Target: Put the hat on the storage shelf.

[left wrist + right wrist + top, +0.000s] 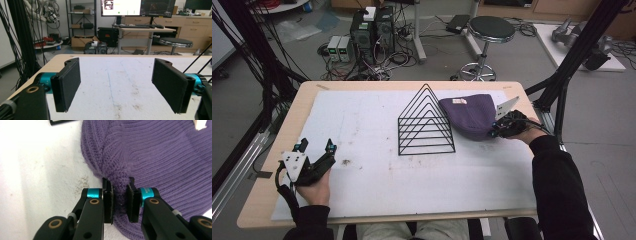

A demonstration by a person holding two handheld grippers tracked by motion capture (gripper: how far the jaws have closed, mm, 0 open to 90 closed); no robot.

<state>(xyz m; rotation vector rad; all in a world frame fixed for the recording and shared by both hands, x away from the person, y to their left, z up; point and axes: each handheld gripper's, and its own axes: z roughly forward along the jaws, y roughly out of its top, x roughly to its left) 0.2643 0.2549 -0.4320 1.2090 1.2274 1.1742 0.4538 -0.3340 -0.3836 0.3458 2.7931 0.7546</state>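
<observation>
Purple knit beanie [468, 116] right of centre in high view, lying on white mat [362, 150], touching right side of black wire rack [426, 122]. Right gripper [498, 129] at beanie's lower-right edge, clamped on a fold of knit; in right gripper view pads [108, 202] squeezed tight with a bunched ridge of fabric between. Beanie body extends up and left from the pinch, toward the rack, so any lift or drag pivots on that one gathered edge. Long axis roughly left-right across the frame, crown side toward rack, white tag [459, 101] on top near upper edge.

Left gripper [316, 146] far off at lower left of high view, spread wide over bare mat, nothing between. Well apart from beanie, rack in between. Right hand clearly the nearer one, already holding.

Look: ribbed dark-purple knit, soft, slumped, rounded outline. Likely to sag and trail if raised by the edge.
</observation>
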